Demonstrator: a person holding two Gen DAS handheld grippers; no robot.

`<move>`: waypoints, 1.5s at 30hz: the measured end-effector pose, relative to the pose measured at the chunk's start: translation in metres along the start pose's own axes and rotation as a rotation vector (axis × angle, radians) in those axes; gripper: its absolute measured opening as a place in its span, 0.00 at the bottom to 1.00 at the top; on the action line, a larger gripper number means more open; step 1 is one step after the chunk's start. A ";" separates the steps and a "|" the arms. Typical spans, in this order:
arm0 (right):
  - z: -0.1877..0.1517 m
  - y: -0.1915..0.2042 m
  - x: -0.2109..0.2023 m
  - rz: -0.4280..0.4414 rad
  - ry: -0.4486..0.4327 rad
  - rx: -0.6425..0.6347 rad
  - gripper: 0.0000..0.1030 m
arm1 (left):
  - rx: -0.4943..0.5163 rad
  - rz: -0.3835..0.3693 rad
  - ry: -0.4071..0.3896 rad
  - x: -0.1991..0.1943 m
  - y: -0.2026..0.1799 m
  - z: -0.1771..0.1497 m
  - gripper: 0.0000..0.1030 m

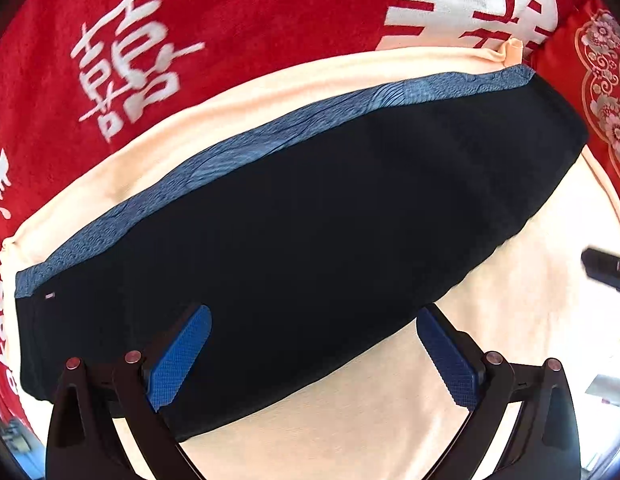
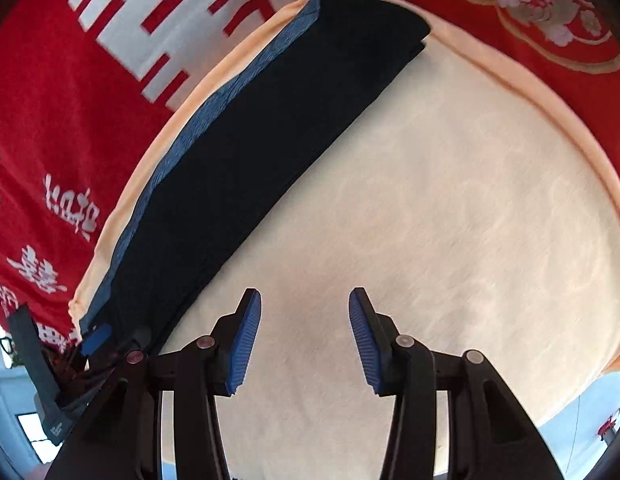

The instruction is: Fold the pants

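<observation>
Both grippers, left (image 1: 314,356) and right (image 2: 305,340), hold empty fingers apart; folded pants (image 1: 310,216) edge the cream cloth (image 2: 450,220).

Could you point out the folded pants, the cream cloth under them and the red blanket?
folded pants (image 1: 310,216), left wrist view, dark middle panel.
cream cloth (image 2: 450,208), right wrist view, bare centre.
red blanket (image 1: 245,12), left wrist view, plain red patch.

"THE" on red cloth (image 2: 37,120)

Black folded fabric pants (image 1: 310,240) with a blue textured waistband (image 1: 229,160); cream cloth (image 2: 430,220); red blanket (image 1: 229,20) with white characters; blue-padded tools.
</observation>
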State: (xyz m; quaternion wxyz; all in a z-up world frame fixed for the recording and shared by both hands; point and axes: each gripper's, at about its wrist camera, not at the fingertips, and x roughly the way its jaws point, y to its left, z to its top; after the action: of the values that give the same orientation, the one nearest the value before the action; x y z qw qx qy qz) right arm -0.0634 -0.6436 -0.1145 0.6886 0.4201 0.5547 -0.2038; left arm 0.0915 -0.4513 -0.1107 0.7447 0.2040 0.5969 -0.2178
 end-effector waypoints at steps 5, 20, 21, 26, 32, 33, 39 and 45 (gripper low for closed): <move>0.057 -0.040 -0.010 -0.008 -0.104 0.097 0.48 | -0.048 0.018 -0.023 0.010 0.006 0.021 1.00; 0.126 -0.043 -0.007 -0.149 -0.172 -0.086 0.34 | -0.138 0.102 0.015 0.054 -0.008 0.056 1.00; 0.123 -0.051 -0.013 -0.126 -0.182 -0.049 0.35 | -0.136 0.105 0.017 0.054 -0.008 0.056 1.00; 0.103 -0.040 -0.045 -0.101 -0.261 -0.070 0.35 | -0.136 0.110 0.016 0.060 -0.009 0.056 1.00; 0.102 -0.002 -0.010 -0.048 -0.155 -0.266 0.42 | -0.132 0.127 0.016 0.063 -0.020 0.057 1.00; 0.104 -0.002 0.003 -0.087 -0.136 -0.294 0.42 | -0.132 0.128 0.015 0.065 -0.022 0.058 1.00; 0.117 -0.019 -0.009 -0.150 -0.205 -0.207 0.38 | -0.142 0.115 0.019 0.069 -0.020 0.061 1.00; 0.100 -0.030 -0.027 0.041 -0.123 -0.119 0.43 | -0.151 0.115 0.025 0.071 -0.016 0.060 1.00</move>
State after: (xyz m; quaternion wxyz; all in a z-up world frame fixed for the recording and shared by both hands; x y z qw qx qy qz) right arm -0.0345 -0.7465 -0.0969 0.7490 0.3764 0.5140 -0.1819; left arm 0.1440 -0.5042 -0.1682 0.7619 0.1838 0.6080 -0.1267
